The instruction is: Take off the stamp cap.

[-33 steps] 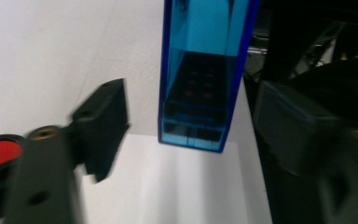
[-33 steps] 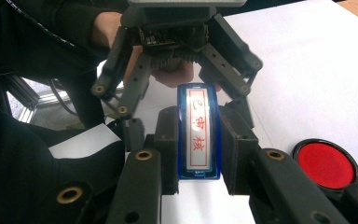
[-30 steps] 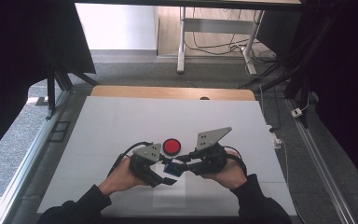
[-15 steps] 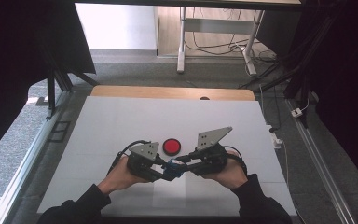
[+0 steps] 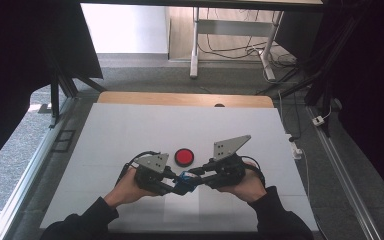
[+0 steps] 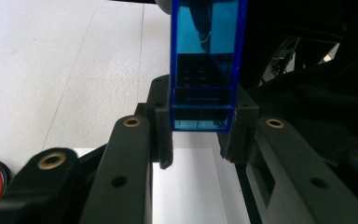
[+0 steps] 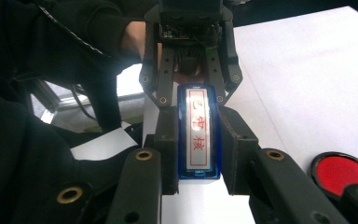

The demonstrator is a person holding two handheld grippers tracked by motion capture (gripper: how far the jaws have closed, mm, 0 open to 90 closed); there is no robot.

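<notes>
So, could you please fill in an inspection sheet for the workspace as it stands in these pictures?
Surface: white table, wooden strip along its far edge.
Job's things: a blue see-through stamp with red characters on its white label, held above the table between both tools; a round red ink pad lies just beyond it.
Clutter: nothing seen.
Grippers: the left tool has just closed its jaws on one end of the stamp; the right tool is shut on the other end.
Cables: one trails from each tool; more lie on the floor beyond the table.
Surroundings: grey floor, black curtains at both sides, a white table frame behind.
</notes>
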